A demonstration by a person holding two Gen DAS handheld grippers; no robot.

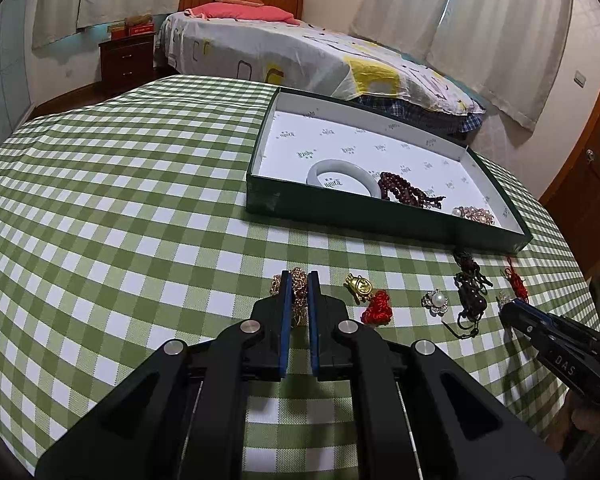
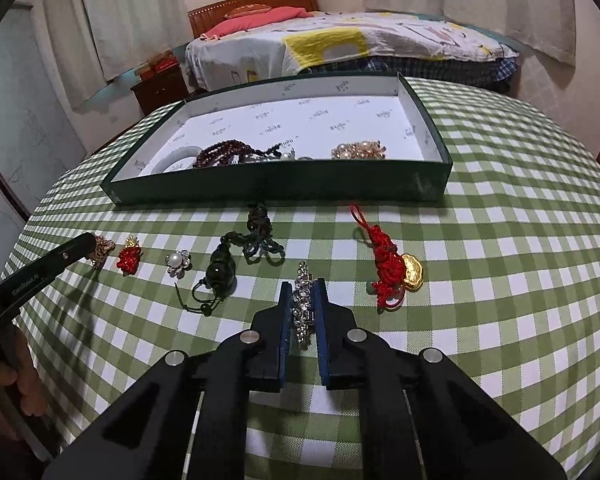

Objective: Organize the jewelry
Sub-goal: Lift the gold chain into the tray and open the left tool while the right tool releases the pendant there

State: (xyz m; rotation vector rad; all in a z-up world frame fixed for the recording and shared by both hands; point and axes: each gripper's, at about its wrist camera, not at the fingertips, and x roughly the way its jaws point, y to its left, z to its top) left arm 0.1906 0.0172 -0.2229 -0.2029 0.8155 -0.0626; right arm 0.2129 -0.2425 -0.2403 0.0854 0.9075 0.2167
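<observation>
My left gripper point(image 1: 299, 277) is shut on a gold chain bracelet point(image 1: 299, 300) that lies on the checked tablecloth. My right gripper point(image 2: 303, 286) is shut on a sparkling crystal bracelet point(image 2: 302, 304), also down at the cloth. Between the two lie a gold charm with a red knot point(image 1: 366, 296), a pearl flower brooch point(image 2: 178, 263) and a dark green gourd pendant on a cord point(image 2: 220, 272). To the right is a red knot tassel with a gold ingot point(image 2: 396, 270). The green box point(image 2: 276, 188) behind holds a pale bangle point(image 1: 342, 178), dark red beads point(image 1: 410, 192) and a pearl bracelet point(image 2: 358, 150).
The table wears a green and white checked cloth point(image 1: 120, 200). Beyond its far edge stand a bed point(image 1: 300, 48) and a dark wooden nightstand point(image 1: 126, 60). A hand point(image 2: 4, 384) grips the left tool at the left edge of the right wrist view.
</observation>
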